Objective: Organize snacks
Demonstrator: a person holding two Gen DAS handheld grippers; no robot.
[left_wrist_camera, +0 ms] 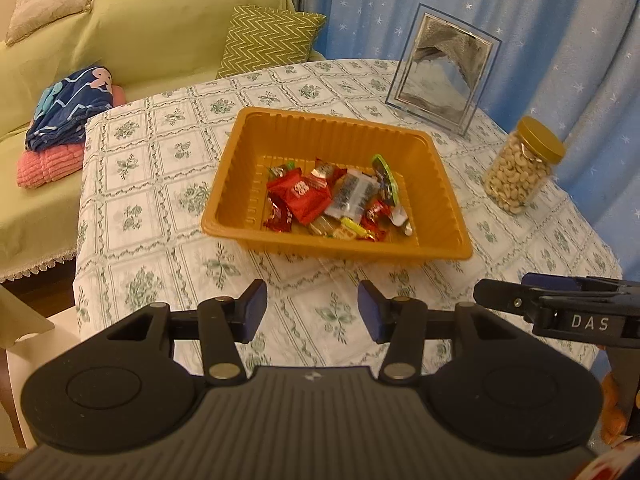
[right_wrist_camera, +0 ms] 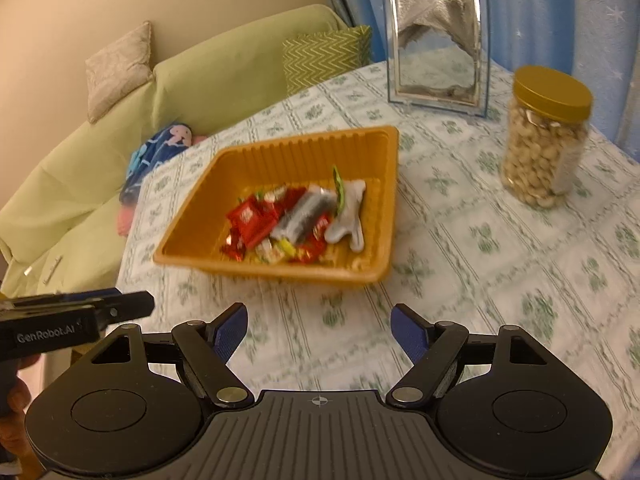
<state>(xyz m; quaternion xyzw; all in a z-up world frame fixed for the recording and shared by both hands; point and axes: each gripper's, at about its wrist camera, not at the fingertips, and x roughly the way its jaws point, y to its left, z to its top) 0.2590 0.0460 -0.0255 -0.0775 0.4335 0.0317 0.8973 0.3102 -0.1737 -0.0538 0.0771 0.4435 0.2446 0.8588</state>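
Left wrist view: left hand-held gripper at bottom centre, blue pads apart, nothing between them, held over the patterned cloth of the desk. Right hand-held gripper enters at the lower right edge of this frame, seen side-on.

Right wrist view: right hand-held gripper at bottom centre, pads spread wide, nothing held. The other unit shows at the lower left edge.

Orange tray sits mid-frame on the desk, beyond both sets of fingers and apart from them. Snacks lie piled inside it, toward the near and right part of its floor: red wrapper, silver-grey packet, green-edged packet leaning against the right wall, small yellow and red sweets at the near wall. Left part of the tray floor is bare.

Jar of cashews, gold lid, upright at the right of the frame, well apart from the tray. Glass picture frame stands upright behind it, upper right, near the far desk edge.

Background: green sofa upper left, zigzag cushion, folded blue blanket on a pink one. Blue star curtain upper right. Right wrist view is motion-blurred.
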